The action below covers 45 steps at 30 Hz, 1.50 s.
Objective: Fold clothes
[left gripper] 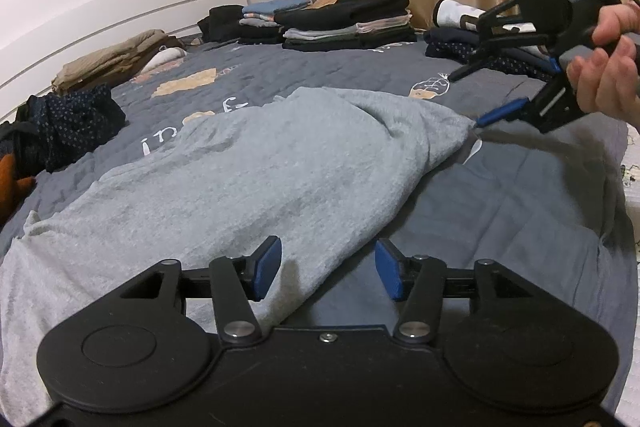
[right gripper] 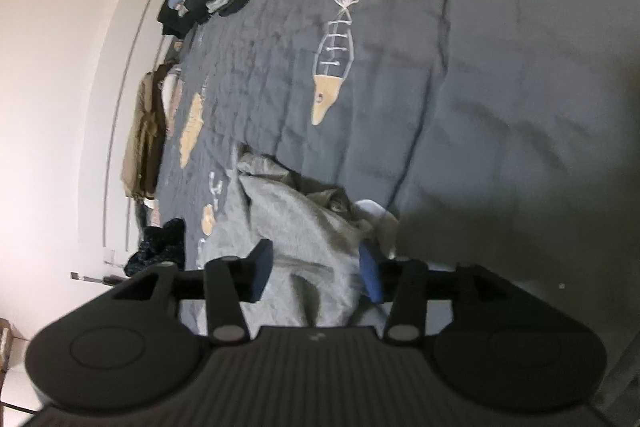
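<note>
The left claw (left gripper: 328, 273) stands open low over the bed (left gripper: 500, 211), its two blue pads apart, with the near edge of the grey garment (left gripper: 256, 171) running between them and nothing pinched. The garment lies spread but rumpled on the dark quilted bed cover, its long axis running from the near left corner of the left wrist view away to the far right, where it narrows to a point. At that far point sits the right claw (left gripper: 466, 99), held in a hand (left gripper: 608, 75); one blue-tipped finger touches the cloth's corner, and the other finger sits well above it, so this claw also reads as open. The right wrist view agrees: its pads are apart with grey cloth bunched between and beyond them (right gripper: 316, 267), though blur leaves it unclear whether any fold is caught. The garment is therefore not folded as it lies; each claw is at one end of its length, the left nearer the broad end, the right nearer the narrow corner. Judged from this, any fold would turn on closing at both ends of that diagonal. Farther off, stacks of folded clothes (left gripper: 348, 19) sit along the far side of the bed, a tan garment (left gripper: 108, 61) lies near the headboard, and a dark dotted heap (left gripper: 76, 123) lies at the left.
</note>
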Each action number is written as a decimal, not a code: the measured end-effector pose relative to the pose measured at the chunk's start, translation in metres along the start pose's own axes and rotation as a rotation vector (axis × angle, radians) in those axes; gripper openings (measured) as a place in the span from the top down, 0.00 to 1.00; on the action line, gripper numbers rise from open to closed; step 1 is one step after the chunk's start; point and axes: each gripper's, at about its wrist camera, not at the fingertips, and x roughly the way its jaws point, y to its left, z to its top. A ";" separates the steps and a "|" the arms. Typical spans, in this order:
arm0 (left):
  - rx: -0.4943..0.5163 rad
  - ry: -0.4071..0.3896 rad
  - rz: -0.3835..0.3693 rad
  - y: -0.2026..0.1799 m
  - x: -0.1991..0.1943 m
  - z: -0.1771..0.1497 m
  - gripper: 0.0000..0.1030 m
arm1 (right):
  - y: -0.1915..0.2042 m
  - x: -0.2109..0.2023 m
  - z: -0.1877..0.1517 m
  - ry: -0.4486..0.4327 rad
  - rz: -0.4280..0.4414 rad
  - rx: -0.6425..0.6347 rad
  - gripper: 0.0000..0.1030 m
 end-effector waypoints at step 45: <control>-1.096 -0.160 0.261 0.116 -0.114 -0.079 0.30 | -0.008 -0.007 0.006 -0.133 0.089 0.074 0.94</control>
